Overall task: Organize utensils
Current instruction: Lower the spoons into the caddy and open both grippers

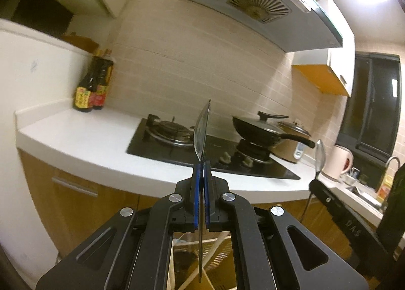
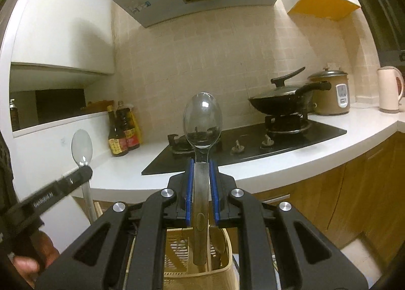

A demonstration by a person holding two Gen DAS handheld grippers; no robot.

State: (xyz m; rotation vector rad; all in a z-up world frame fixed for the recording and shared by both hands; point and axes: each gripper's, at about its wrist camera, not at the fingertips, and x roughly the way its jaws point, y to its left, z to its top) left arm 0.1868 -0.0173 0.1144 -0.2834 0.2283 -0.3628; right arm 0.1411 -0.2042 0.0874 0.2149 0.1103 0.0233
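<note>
In the left wrist view, a metal spoon (image 1: 201,135) is seen edge-on, pinched between the blue pads (image 1: 196,194) of the left gripper (image 1: 202,171), whose jaws are closed flat against the handle; the bowl rises ahead of the fingertips and the handle tip hangs down behind them, over a beige slatted utensil basket (image 1: 215,257) glimpsed below the tool. The upright hold is judged to be chosen so that the handle can be lowered straight into the basket. Beyond the fingertips a gas hob (image 1: 202,148) and a lidded wok (image 1: 263,130) are seen on the white counter (image 1: 76,138), with sauce bottles (image 1: 93,85) far to the left. To the right, the right gripper (image 1: 319,183) is seen with a second spoon. In the right wrist view, this second spoon (image 2: 202,123) is shown face-on, clamped by its handle between the blue pads (image 2: 187,183) of the right gripper (image 2: 201,166), bowl up ahead of the fingertips. Its handle end is held directly above the basket (image 2: 222,272), which lies beneath the tool with a few utensils apparently already in it, so a drop-in is judged to be near. To the left, the left gripper (image 2: 81,172) is held at a similar height, well apart.
</note>
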